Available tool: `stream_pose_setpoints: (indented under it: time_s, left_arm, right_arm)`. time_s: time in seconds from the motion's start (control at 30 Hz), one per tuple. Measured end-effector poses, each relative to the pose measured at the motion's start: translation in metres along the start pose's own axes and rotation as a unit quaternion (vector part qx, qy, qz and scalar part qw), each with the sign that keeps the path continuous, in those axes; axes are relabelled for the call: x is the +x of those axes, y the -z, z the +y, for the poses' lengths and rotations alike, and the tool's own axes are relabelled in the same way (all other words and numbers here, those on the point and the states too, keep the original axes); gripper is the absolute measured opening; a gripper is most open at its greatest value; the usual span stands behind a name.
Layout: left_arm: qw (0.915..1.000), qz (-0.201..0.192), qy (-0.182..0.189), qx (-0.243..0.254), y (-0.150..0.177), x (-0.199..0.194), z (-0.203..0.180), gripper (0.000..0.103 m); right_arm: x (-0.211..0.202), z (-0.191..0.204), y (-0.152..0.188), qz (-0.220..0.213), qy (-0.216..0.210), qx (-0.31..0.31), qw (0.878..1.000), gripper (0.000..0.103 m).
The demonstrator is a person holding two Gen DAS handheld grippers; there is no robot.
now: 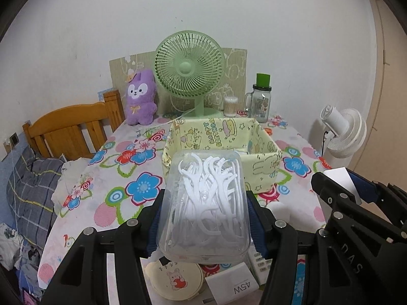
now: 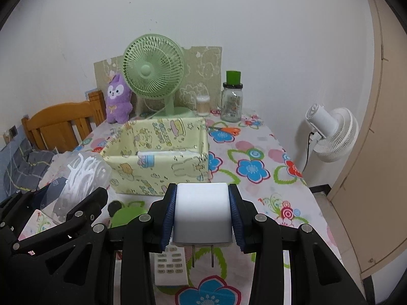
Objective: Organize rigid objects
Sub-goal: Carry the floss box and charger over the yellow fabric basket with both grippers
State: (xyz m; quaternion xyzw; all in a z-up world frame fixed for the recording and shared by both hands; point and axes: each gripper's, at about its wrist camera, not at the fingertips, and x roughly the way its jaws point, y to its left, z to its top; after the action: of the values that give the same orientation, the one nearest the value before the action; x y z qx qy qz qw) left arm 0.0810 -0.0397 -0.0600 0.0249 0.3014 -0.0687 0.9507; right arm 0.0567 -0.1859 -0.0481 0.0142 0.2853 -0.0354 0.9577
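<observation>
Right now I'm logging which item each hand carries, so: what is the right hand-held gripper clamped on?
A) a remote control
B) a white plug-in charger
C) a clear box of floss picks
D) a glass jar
B: the right hand-held gripper pinches a white charger between its blue pads, prongs pointing down.

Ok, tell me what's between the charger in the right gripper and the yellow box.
Nothing: in the right wrist view only bare flowered tablecloth shows between the white charger in the right gripper and the yellow box.
</observation>
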Motion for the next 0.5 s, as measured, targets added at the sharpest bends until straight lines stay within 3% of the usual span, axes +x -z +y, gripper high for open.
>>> stream_pose_setpoints:
  time_s: [0.5]
  left_arm:
    - [0.9997,-0.023,-0.002,-0.001,-0.033,0.011,0.002,0.06]
  right_arm:
    - [0.009,0.0,-0.035,-0.016,-0.006,-0.001,1.0,0.042]
